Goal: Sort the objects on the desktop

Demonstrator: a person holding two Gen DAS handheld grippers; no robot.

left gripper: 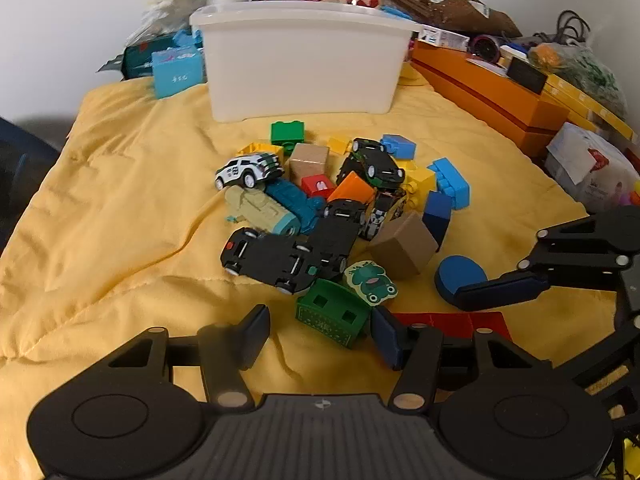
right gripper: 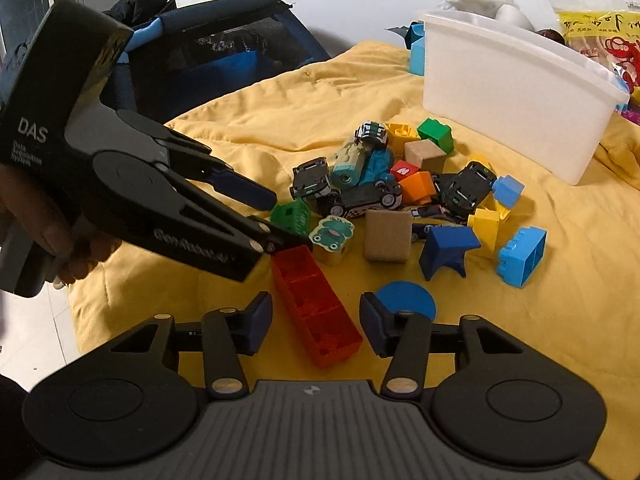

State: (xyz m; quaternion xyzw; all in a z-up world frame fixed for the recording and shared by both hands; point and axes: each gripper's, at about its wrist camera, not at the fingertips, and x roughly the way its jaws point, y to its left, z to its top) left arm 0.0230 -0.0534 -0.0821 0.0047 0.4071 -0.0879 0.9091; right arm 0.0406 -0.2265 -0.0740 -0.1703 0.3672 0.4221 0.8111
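A heap of toys lies on the yellow cloth [left gripper: 120,200]: toy cars, building bricks, wooden cubes. My left gripper [left gripper: 320,332] is open, its jaws on either side of the green block [left gripper: 334,316], low over the cloth; it also shows in the right wrist view [right gripper: 280,220]. My right gripper [right gripper: 316,322] is open over the long red block [right gripper: 316,304], with the blue disc [right gripper: 406,300] beside its right finger. Its finger [left gripper: 500,290] reaches in from the right in the left wrist view. A white plastic bin [left gripper: 300,64] stands behind the heap.
Orange boxes [left gripper: 480,88] and bags line the right side. A blue box [left gripper: 176,70] and packets sit left of the bin. A dark chair [right gripper: 224,52] stands beyond the cloth's left edge. A frog-picture block [left gripper: 370,282] lies by the green block.
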